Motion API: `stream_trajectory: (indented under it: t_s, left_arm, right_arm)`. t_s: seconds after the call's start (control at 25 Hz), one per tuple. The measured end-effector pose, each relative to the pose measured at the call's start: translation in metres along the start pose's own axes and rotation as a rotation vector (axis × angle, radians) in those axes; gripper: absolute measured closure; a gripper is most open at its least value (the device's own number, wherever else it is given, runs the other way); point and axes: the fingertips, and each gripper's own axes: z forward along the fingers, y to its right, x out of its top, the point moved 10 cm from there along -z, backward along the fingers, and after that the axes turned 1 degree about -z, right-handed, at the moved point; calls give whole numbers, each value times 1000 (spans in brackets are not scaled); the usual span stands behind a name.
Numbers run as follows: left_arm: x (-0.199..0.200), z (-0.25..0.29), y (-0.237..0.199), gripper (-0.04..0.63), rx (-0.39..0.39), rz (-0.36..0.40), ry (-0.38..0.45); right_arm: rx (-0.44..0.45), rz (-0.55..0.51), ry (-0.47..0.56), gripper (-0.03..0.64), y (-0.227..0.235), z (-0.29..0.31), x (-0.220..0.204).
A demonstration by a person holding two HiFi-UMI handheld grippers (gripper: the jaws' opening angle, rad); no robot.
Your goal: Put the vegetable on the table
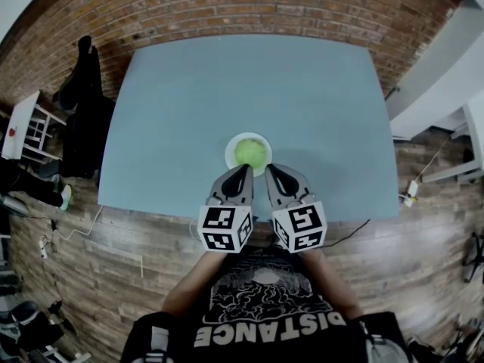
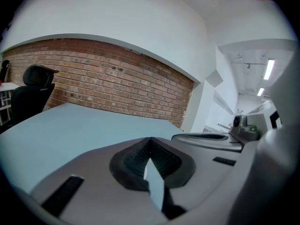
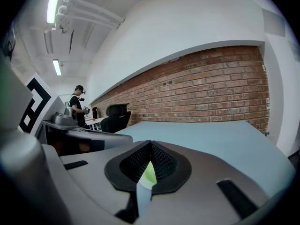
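Observation:
A round green vegetable (image 1: pixel 250 153) lies in a small white bowl (image 1: pixel 231 148) near the front edge of the blue-grey table (image 1: pixel 189 104). Both grippers hover side by side just in front of the bowl, empty. The left gripper (image 1: pixel 245 172) is shut, its tips pointing at the bowl's near left rim. The right gripper (image 1: pixel 271 172) is shut too, at the near right rim. In the left gripper view the shut left gripper (image 2: pixel 150 139) hides the bowl. In the right gripper view a sliver of the green vegetable (image 3: pixel 149 172) shows behind the shut right gripper (image 3: pixel 150 143).
A brick wall (image 1: pixel 249 6) runs behind the table. A black office chair (image 1: pixel 83 112) and a white shelf unit (image 1: pixel 26 127) stand at the left. A white counter (image 1: pixel 454 82) is at the right. Cables (image 1: pixel 76 229) lie on the wooden floor. A person (image 3: pixel 76 106) stands far off.

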Motion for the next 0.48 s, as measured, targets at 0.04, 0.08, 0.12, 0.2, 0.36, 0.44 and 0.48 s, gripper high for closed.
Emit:
stream_trajectory:
  t_s: [0.04,0.08,0.12,0.2,0.36,0.44,0.48]
  left_arm:
    - [0,0,0,594,2,0,0]
    - [1,0,-1,594,3,0,1]
    - [1,0,-1,594,4,0,2]
    - [0,0,-1,594,6,1,3]
    - [-1,0,-1,594,8,4,-3]
    - [-2,-1,-1,594,9,5,-4]
    - [-3,-1,-1,594,10,6,-5]
  right_arm:
    - [0,0,-2,609,0,0,0]
    - [0,0,-4,609,0,0,-1]
    - [0,0,-5,609,0,0,-1]
    - [3,1,-5,609,-1,0,-1]
    - [5,1,-4,609,-1,0,-1]
    - [5,2,-5,609,-1,0,-2]
    - [5,3,-5,609,-1,-1,-2]
